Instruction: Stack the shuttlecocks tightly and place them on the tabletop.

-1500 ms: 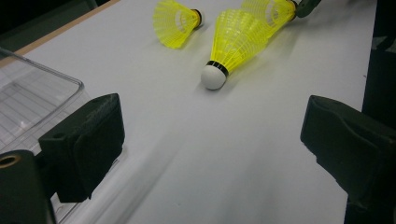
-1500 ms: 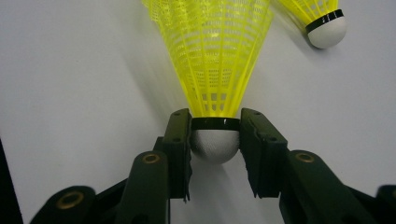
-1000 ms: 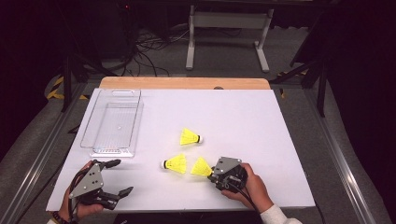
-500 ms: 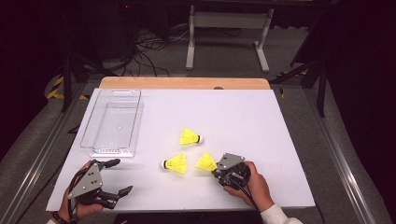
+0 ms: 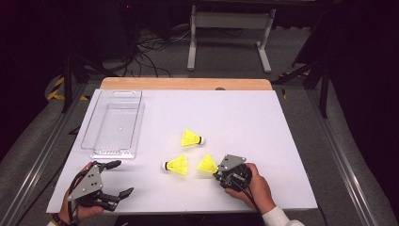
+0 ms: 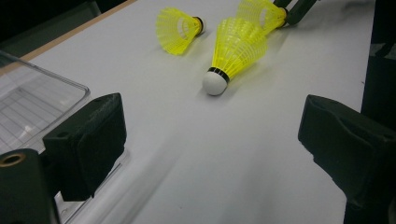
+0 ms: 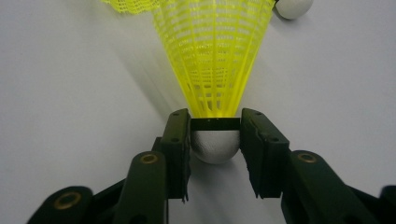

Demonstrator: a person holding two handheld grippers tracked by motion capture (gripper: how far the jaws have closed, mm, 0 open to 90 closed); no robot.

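Note:
Three yellow shuttlecocks with white cork tips lie on the white table (image 5: 244, 117). My right gripper (image 5: 216, 170) (image 7: 215, 135) is shut on the cork of the near right shuttlecock (image 5: 207, 164) (image 7: 215, 56). Its jaws have just been opening a little, with the cork still between them and the pads against its sides. The middle shuttlecock (image 5: 177, 165) (image 6: 236, 49) lies to its left, cork toward my left gripper. The far shuttlecock (image 5: 192, 138) (image 6: 180, 28) lies behind both. My left gripper (image 5: 124, 178) (image 6: 210, 140) rests open at the near left corner with nothing between its jaws.
A clear plastic tray (image 5: 115, 125) (image 6: 28, 107) stands along the table's left side, just beyond my left gripper. A wooden strip (image 5: 186, 84) runs along the far edge. Cables and a metal stand lie on the dark floor behind the table.
The right gripper and its shuttlecock have shifted slightly to the right and away from me. The left gripper and the other two shuttlecocks have kept still.

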